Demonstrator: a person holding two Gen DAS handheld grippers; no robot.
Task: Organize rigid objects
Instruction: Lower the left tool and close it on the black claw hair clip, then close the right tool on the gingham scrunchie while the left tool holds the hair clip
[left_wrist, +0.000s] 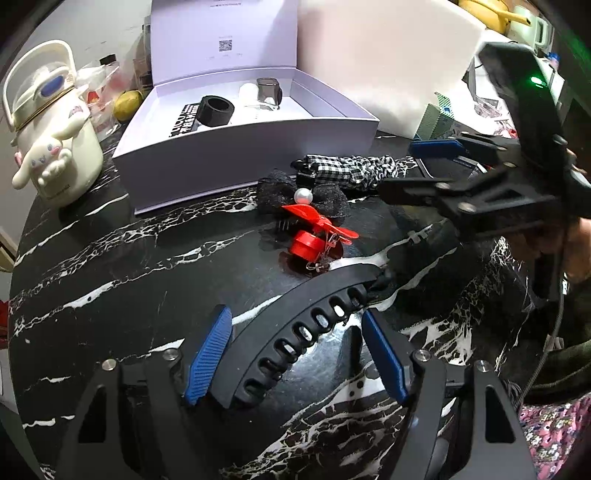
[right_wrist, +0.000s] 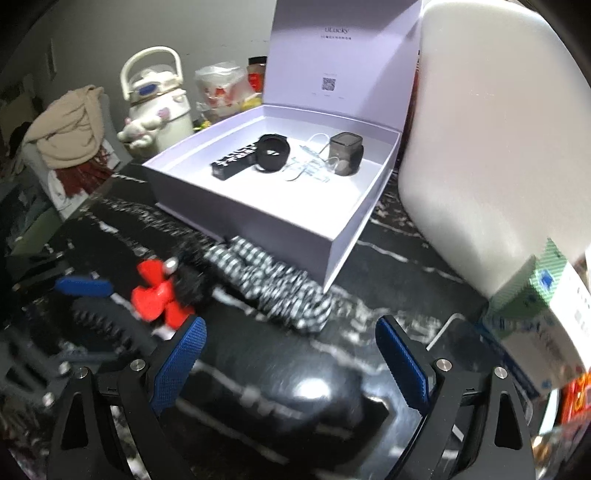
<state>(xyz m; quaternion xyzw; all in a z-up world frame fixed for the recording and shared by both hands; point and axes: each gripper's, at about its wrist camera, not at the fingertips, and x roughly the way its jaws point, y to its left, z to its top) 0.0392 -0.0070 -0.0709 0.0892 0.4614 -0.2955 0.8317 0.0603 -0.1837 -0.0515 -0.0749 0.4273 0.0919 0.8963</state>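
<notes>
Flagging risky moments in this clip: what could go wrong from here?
The left gripper is open around the long black hair clip, near one end; gripped there, it may pivot or slip. The red clip and black bow lie close ahead, so lifting could drag them. The right-wrist view is blurred, so the right gripper may bump the checkered scrunchie.

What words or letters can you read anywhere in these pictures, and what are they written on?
"uLucky": on the inside of the raised lid of the open white box.
Small line under it: too small to read.
QR code on the lid: a code with tiny unreadable text below.
Black strip in the box: white print, too blurred.
Green-and-white carton: print too blurred.
</notes>
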